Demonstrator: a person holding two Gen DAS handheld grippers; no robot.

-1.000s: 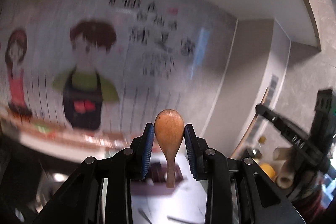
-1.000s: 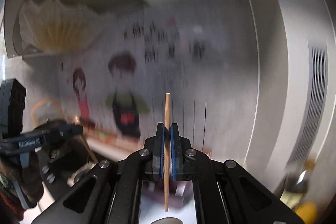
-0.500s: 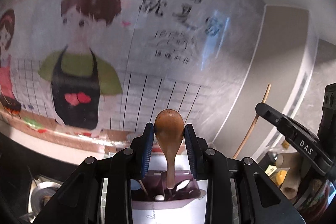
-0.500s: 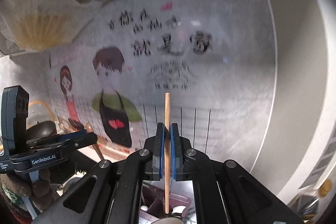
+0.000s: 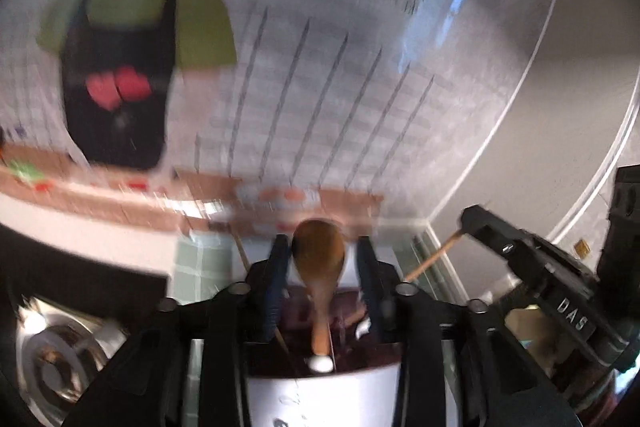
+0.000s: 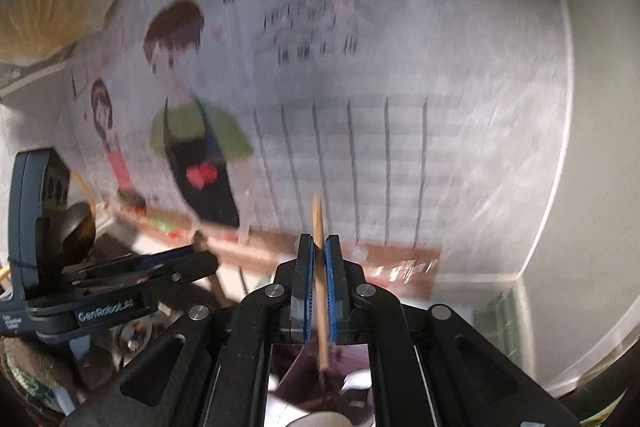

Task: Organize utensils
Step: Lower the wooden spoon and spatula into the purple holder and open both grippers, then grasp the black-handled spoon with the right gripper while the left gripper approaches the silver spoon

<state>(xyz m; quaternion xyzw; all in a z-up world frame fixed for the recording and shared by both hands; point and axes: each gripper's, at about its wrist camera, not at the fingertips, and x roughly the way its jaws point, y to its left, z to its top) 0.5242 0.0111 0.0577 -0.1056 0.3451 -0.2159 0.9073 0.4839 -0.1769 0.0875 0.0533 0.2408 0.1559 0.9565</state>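
Two utensils, wooden spoon [image 5: 319,257] and chopstick [image 6: 319,267], above purple-lined holder [image 5: 352,359].

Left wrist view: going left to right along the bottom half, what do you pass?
Steel pot → left finger → wooden spoon → right finger → chopstick → the other gripper.
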